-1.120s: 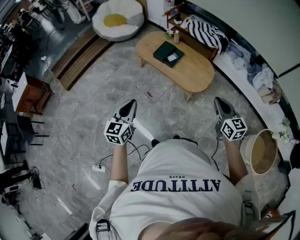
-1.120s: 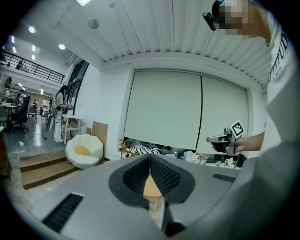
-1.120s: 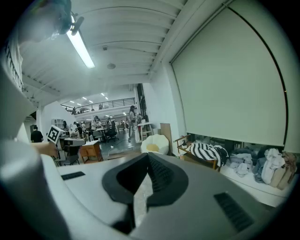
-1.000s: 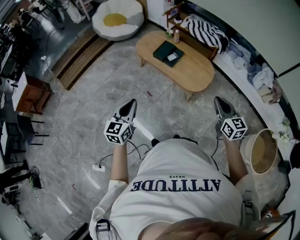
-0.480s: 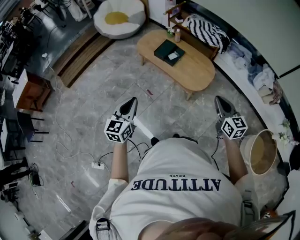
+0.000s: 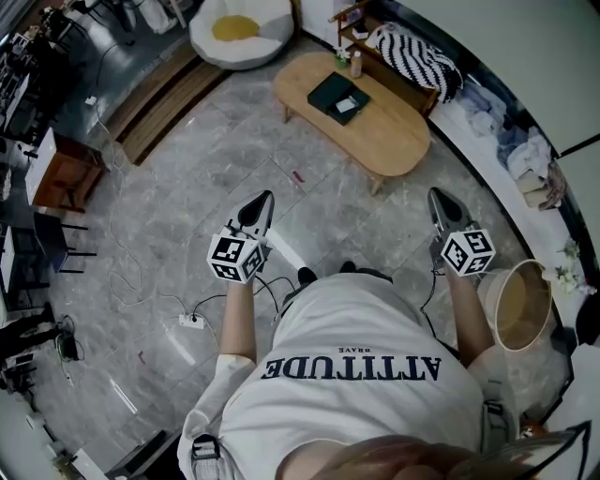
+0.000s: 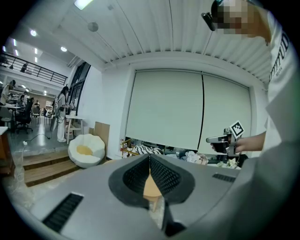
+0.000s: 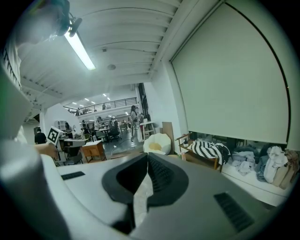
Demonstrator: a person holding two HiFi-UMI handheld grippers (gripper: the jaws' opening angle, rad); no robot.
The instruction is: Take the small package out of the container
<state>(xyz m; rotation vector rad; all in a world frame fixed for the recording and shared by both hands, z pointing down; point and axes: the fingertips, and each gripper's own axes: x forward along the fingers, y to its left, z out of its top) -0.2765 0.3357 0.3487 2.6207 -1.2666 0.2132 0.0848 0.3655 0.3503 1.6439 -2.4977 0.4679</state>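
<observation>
Two tools, one in each hand, and both were closed up tight with nothing in them. The left tool (image 6: 263,200) had its jaws pressed together, and in its own view you could only see a sliver of the wooden worktop through the gap below the tips. Same story for the right tool (image 6: 437,197): jaws together, just pale floor showing through the slit. Both were held out in front of the person at about the same height, well apart from each other, pointing roughly level with a slight dip.

The oval worktop (image 6: 389,136) was out ahead of them, well apart from both tools, with a stretch of grey marble floor (image 6: 178,206) between its near edge and the tool tips. The dark green container (image 6: 333,94) sat flat on the worktop toward its left end, closer to the far edge than the near one. The small package (image 6: 349,104), a little white thing, was lying inside the container, over on its right side. Neither tool was anywhere near touching it.

Other stuff around: a white beanbag (image 6: 239,28) with a yellow centre off past the left end of the worktop, a black-and-white striped cushion (image 6: 412,58) on a bench behind the far edge, a round basket (image 6: 518,305) on the floor by the person's right arm, and a power strip (image 6: 192,321) with cables on the floor at the left.
</observation>
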